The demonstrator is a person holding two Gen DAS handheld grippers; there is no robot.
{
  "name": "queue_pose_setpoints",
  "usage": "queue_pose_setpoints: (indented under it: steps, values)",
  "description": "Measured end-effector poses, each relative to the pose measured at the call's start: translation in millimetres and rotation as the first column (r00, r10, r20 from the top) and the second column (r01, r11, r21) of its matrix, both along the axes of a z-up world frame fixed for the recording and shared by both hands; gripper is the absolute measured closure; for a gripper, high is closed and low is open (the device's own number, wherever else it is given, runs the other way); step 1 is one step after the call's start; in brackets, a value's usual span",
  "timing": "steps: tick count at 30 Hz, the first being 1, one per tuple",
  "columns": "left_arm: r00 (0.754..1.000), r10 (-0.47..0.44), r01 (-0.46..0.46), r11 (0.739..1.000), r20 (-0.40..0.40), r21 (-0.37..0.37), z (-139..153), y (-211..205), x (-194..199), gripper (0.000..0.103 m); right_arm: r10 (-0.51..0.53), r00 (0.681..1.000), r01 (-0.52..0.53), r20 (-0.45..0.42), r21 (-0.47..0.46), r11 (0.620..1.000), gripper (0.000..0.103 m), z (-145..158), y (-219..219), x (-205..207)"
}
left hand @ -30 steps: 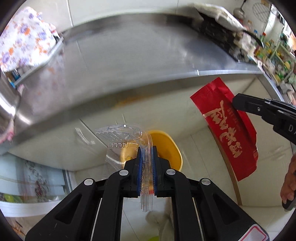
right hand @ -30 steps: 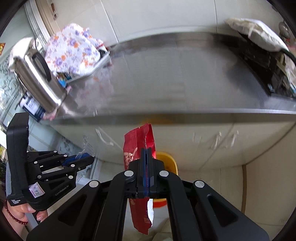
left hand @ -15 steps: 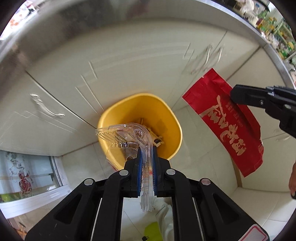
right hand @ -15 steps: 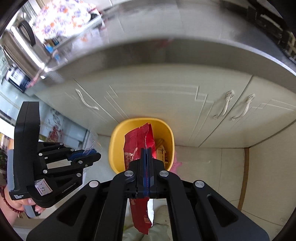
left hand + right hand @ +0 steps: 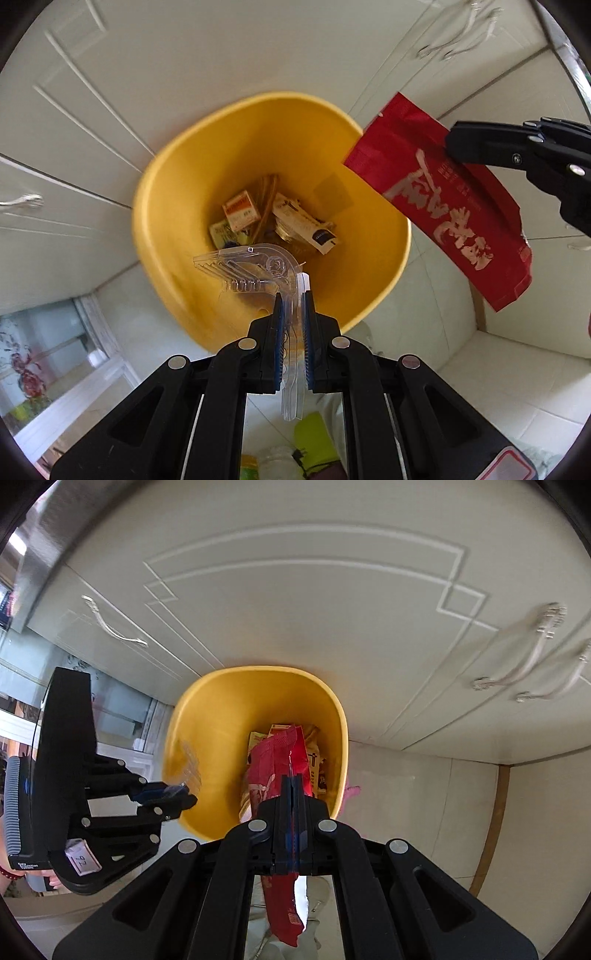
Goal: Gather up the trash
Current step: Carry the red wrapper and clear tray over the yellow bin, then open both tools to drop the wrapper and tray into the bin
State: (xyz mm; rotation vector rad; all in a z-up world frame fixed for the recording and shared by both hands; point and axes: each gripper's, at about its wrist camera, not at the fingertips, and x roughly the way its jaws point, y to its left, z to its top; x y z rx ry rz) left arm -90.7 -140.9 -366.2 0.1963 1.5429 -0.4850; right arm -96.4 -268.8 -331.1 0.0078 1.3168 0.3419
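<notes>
A yellow trash bin (image 5: 177, 206) stands on the floor against the cabinet doors; it also shows in the right wrist view (image 5: 207, 716), with several paper scraps and wrappers (image 5: 280, 221) at its bottom. My left gripper (image 5: 292, 299) is shut on a clear plastic package (image 5: 255, 266) and holds it over the bin's near rim. My right gripper (image 5: 292, 781) is shut on a red foil bag (image 5: 284, 760), which hangs over the bin's right rim in the left wrist view (image 5: 454, 221).
Cream cabinet doors (image 5: 303, 609) with metal handles (image 5: 532, 646) rise behind the bin. Tiled floor (image 5: 517, 369) lies to the right. A glass door (image 5: 44, 350) is at the left. Green and white items (image 5: 310, 428) lie on the floor below my left gripper.
Both grippers have dropped from counter height down toward the bin and tilted downward. The bin now fills the middle of both views, with both pieces of trash over its opening.
</notes>
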Motion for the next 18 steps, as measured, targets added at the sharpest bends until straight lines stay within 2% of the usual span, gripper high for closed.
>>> queue_pose_setpoints:
  steps: [4, 9, 18]
  values:
    - [0.999, 0.002, -0.001, 1.0, -0.04, 0.012, -18, -2, 7, 0.093, 0.025, 0.999, -0.025, -0.023, -0.015, 1.0, 0.102, -20, 11, 11]
    - [0.998, 0.012, -0.011, 1.0, -0.065, 0.015, -25, -6, 13, 0.093, 0.046, 0.998, -0.047, -0.052, -0.021, 0.999, 0.102, -42, 20, 20]
    - [0.993, 0.064, -0.063, 0.998, -0.098, 0.014, -38, -11, 19, 0.092, 0.044, 0.995, -0.045, -0.086, -0.017, 0.999, 0.102, -57, 31, 29]
